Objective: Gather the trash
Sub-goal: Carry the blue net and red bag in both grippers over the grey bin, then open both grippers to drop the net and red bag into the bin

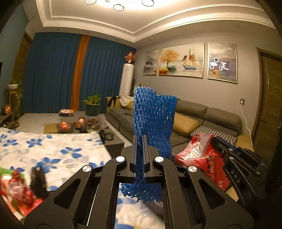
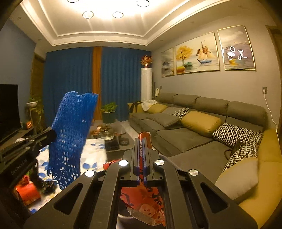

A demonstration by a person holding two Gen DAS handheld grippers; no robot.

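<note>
Left claw (image 1: 140, 141): clamped on a blue foam net sleeve (image 1: 153, 119), which stands upright above the fingers and hangs below them. Right claw (image 2: 140, 144): clamped on a red snack wrapper (image 2: 144, 202), crumpled. Both are held in the air, beside the flower-print worktop (image 1: 52, 149). Grey sofa (image 2: 185, 133) beyond.

Warm, dim light from ceiling ring lamps (image 2: 88, 14) glares overhead; fisheye edges bend and darken, lower-left corners blur.

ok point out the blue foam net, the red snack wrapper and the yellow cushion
blue foam net (image 1: 153, 116), left wrist view, middle of the mesh
red snack wrapper (image 2: 141, 202), right wrist view, crumpled lower part
yellow cushion (image 2: 201, 121), right wrist view, centre of its face
</note>
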